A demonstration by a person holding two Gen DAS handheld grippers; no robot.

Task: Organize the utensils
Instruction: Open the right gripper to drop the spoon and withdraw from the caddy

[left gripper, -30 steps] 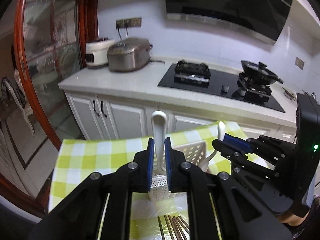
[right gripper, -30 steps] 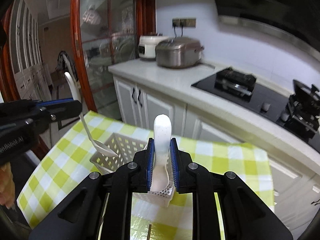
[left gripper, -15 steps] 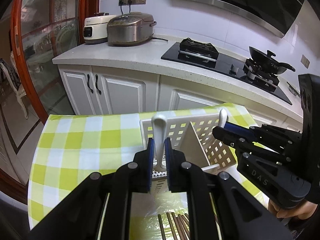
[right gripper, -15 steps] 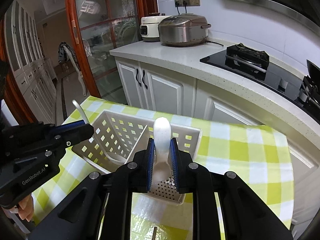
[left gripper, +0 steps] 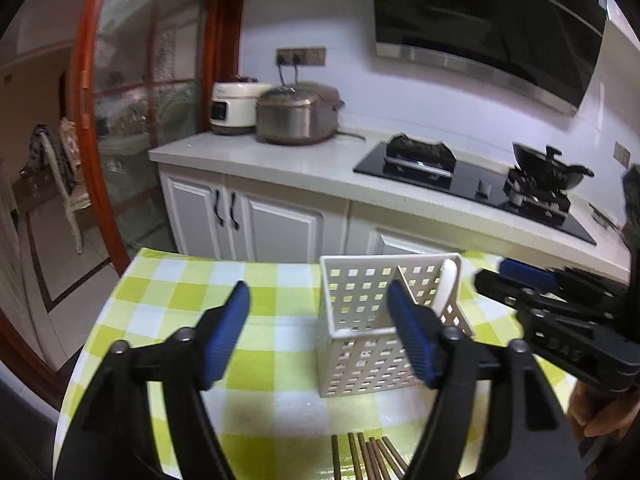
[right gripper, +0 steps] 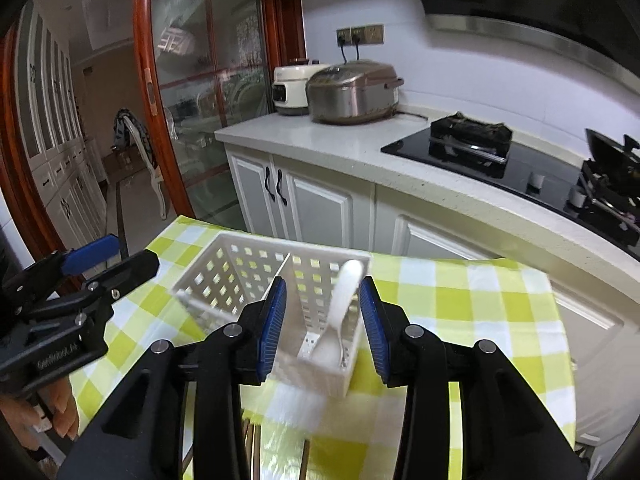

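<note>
A white perforated caddy (left gripper: 360,320) with a centre divider stands on the green-checked tablecloth (left gripper: 180,300); it also shows in the right wrist view (right gripper: 256,268). A white spoon (right gripper: 340,304) leans in its right compartment, its handle tip showing in the left wrist view (left gripper: 447,284). A second utensil in the left compartment (right gripper: 196,302) is blurred. My left gripper (left gripper: 320,328) is open and empty, in front of the caddy. My right gripper (right gripper: 322,312) is open, its pads either side of the white spoon and apart from it.
Several brown chopsticks (left gripper: 368,456) lie on the cloth near the front edge. Behind the table runs a white counter (left gripper: 280,164) with two cookers (left gripper: 296,116), a black hob (left gripper: 460,184) and a wok (left gripper: 548,168). A glass door (right gripper: 192,100) stands at the left.
Both grippers held white spoons over the caddy, lowered them in, then opened. The spoons now rest in the caddy and both grippers have drawn back.
</note>
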